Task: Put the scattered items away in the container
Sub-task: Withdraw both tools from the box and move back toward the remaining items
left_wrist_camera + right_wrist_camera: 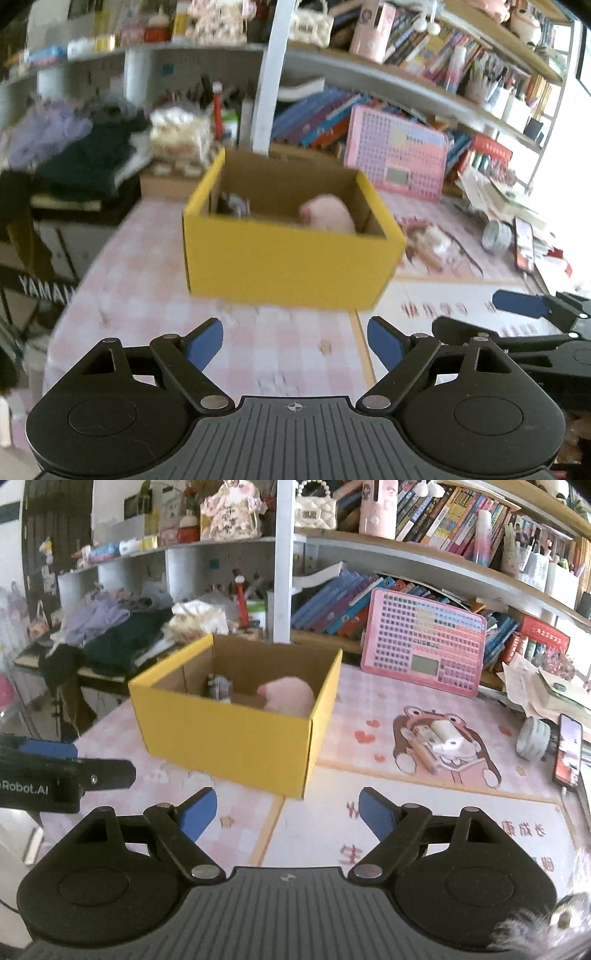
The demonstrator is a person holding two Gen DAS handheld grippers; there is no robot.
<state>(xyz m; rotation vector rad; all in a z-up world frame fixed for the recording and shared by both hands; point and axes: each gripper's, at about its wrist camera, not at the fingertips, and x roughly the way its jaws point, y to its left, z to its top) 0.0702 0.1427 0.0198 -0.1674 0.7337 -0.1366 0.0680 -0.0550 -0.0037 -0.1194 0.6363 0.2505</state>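
— Where's the box?
— Yellow box (236,738) sits mid-table (369,823), pink plush (290,698) and a grey item (219,686) inside.
— Jaws?
— I've both open, empty: left gripper (295,341), right gripper (287,812), near side of the box.

Left gripper (295,343): jaws spread, nothing between, short of the yellow box (288,266). Inside box: pink plush (330,214) at right, small grey item (234,205) at left. Right gripper (517,314) right of box, state unclear.
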